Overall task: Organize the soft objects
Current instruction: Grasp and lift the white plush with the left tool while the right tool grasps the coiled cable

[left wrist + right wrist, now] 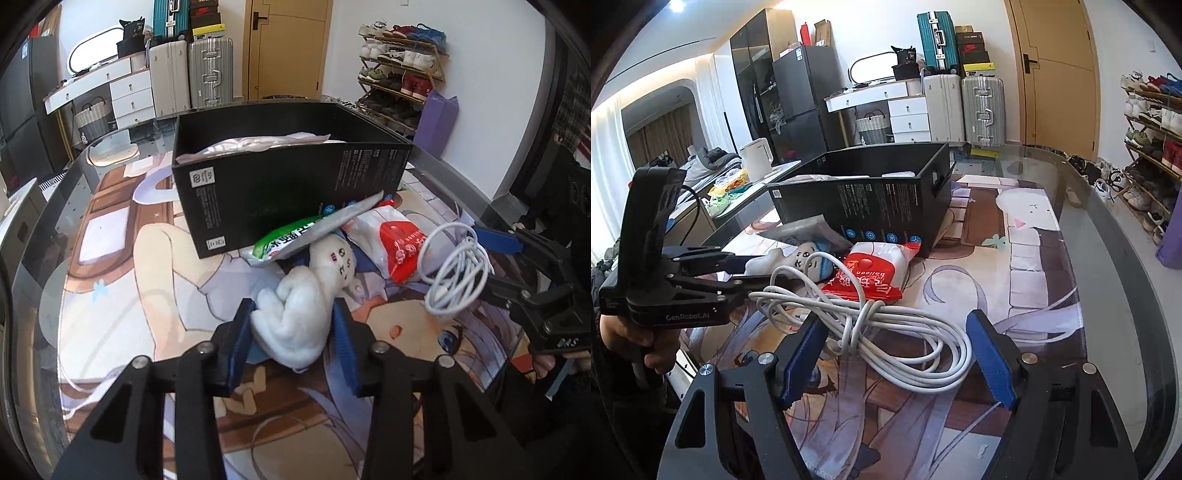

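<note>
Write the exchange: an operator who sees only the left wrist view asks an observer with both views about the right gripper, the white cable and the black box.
Operator: I see the right gripper only side-on. Is it open?
Observer: Yes. The right gripper is wide open, with the white cable between its fingers.
Operator: Is the cable loose?
Observer: No, the coil is knotted round its middle.
Operator: Can the black box be gripped anywhere?
Observer: The black box has a cutout handle in its end wall.
</note>
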Action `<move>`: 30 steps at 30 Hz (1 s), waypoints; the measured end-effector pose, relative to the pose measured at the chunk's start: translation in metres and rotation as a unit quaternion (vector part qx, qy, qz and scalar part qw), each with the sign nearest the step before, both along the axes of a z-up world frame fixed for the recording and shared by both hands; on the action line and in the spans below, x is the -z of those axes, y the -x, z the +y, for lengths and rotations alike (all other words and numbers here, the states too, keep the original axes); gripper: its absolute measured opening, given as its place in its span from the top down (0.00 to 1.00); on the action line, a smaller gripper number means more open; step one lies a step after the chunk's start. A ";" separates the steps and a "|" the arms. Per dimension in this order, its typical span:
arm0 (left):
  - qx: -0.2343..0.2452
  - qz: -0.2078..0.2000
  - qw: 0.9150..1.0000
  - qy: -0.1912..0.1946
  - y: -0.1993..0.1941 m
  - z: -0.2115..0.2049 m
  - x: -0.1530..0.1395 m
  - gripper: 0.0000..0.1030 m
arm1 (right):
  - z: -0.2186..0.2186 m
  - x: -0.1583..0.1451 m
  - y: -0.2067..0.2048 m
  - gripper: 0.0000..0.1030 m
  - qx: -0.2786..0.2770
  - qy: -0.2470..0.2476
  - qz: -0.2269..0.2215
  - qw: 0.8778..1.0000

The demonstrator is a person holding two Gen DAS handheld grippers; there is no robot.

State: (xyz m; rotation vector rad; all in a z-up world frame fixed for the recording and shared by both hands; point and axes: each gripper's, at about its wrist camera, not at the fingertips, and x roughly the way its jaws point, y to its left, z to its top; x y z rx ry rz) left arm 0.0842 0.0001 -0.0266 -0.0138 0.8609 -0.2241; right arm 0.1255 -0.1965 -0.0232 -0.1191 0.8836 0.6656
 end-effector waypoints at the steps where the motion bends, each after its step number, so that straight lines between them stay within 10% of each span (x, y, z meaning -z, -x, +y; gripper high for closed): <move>1: 0.000 -0.001 1.000 0.002 0.002 0.000 0.000 0.63 | 0.000 0.000 0.000 0.24 0.000 -0.001 0.000 1.000; 30: -0.015 -0.057 0.996 0.071 0.056 0.030 -0.044 0.65 | 0.008 -0.025 0.007 0.24 -0.012 0.002 -0.029 1.000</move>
